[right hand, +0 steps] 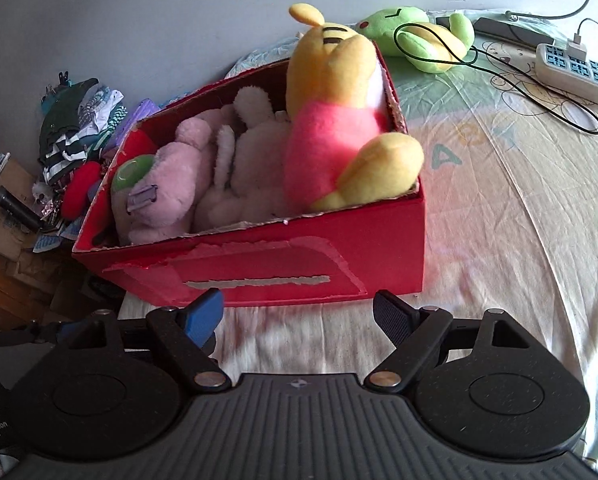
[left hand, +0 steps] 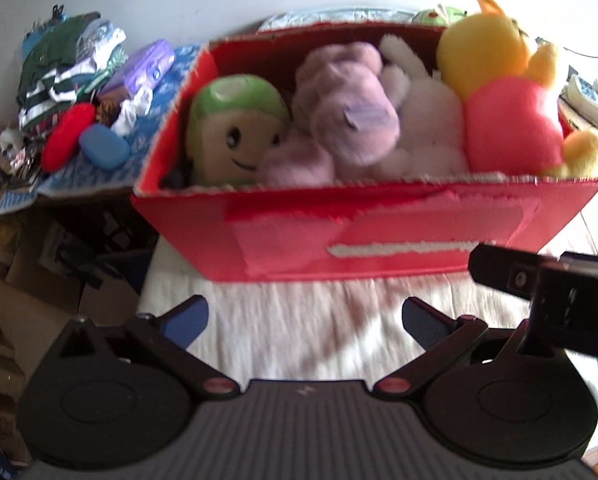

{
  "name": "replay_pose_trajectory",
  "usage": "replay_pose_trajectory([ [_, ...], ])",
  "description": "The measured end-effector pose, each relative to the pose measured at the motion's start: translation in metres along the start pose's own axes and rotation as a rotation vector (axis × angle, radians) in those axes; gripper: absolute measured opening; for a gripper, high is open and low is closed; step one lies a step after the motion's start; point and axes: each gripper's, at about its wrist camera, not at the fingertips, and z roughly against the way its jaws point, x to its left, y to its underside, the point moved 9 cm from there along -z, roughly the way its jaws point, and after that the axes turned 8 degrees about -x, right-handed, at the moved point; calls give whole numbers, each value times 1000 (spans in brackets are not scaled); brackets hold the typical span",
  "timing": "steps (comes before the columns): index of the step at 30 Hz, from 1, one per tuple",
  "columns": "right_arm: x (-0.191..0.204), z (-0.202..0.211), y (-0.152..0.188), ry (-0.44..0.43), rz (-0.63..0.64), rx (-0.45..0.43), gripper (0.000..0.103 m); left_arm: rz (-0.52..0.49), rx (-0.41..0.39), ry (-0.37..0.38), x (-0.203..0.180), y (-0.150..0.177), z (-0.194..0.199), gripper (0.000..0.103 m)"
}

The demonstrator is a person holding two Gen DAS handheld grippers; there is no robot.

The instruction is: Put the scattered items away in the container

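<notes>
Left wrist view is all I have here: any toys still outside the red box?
Observer: Yes. A green plush lies on the bed behind the box, with a black cable looped over it.
Operator: Is the yellow bear fully in?
Observer: No. The bear sits at the box's right end and one foot hangs over the front rim.
Operator: Is the right gripper holding anything?
Observer: No. The right gripper is open and empty, in front of the box.

a bedroom: printed bedsheet (right hand: pixel 499 184), plush toys (right hand: pixel 339 128), piled clothes (left hand: pixel 63 64).
</notes>
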Motion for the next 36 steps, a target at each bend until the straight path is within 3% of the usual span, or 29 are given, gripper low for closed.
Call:
replay_pose_trajectory([
  [13,26,24,-40,14,-7,-93,85,-65,-111,79,28,-50,30,103],
  [25,36,30,-104,61,-21,-183,85,-16,-214,16,52,-117,34,103],
  [32,56,31,-139,81,37,-140,85,3,-304,-6,66,-175,60,103],
  [36,62,42,-161,97,66,-174,86,-5,-364,-21,64,-202,77,103],
])
